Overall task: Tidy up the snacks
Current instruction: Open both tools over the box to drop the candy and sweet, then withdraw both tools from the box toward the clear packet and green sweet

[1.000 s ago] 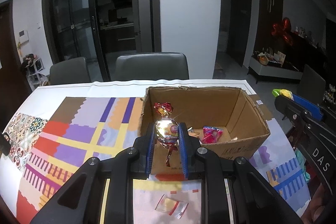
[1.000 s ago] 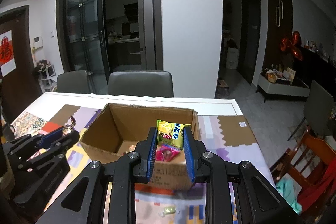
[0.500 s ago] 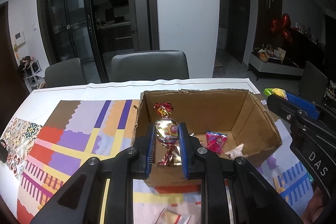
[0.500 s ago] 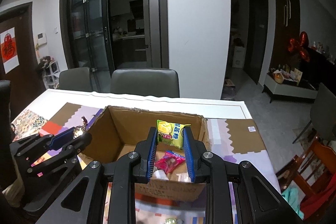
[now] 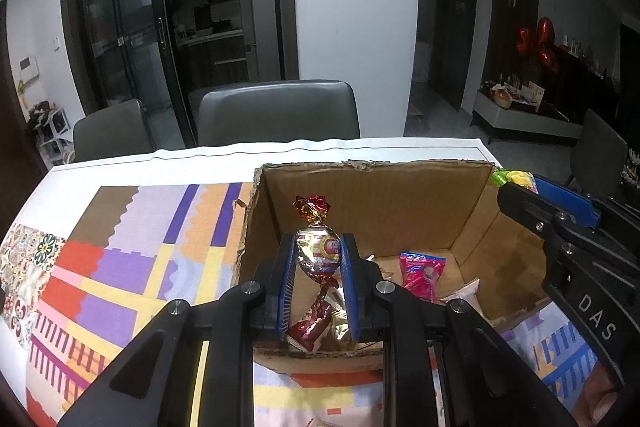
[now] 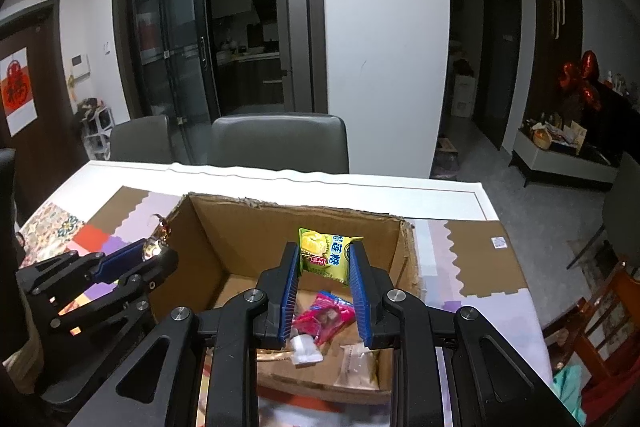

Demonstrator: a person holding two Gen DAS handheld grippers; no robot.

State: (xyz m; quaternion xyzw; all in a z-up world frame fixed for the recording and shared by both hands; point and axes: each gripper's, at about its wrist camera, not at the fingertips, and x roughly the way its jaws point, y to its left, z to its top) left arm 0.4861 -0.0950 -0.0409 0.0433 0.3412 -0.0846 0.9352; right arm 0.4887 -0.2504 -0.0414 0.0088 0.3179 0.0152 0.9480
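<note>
Now that both grippers have come forward over the cardboard box [image 5: 372,211], my left gripper [image 5: 318,259] jaws pinch the foil candy [image 5: 318,255], my right gripper [image 6: 325,263] jaws clamp the yellow-green durian candy packet [image 6: 326,254] at frame centre; release comes next, I judge.

Left claw [image 5: 318,259] angled downward, blue pads clamped tight on a foil-wrapped candy [image 5: 319,254]. Right claw [image 6: 325,261] tilted down likewise, pads pinching a yellow-green snack packet [image 6: 326,254] by its lower part. Both claws side by side, close together, black frames nearly parallel.
</note>
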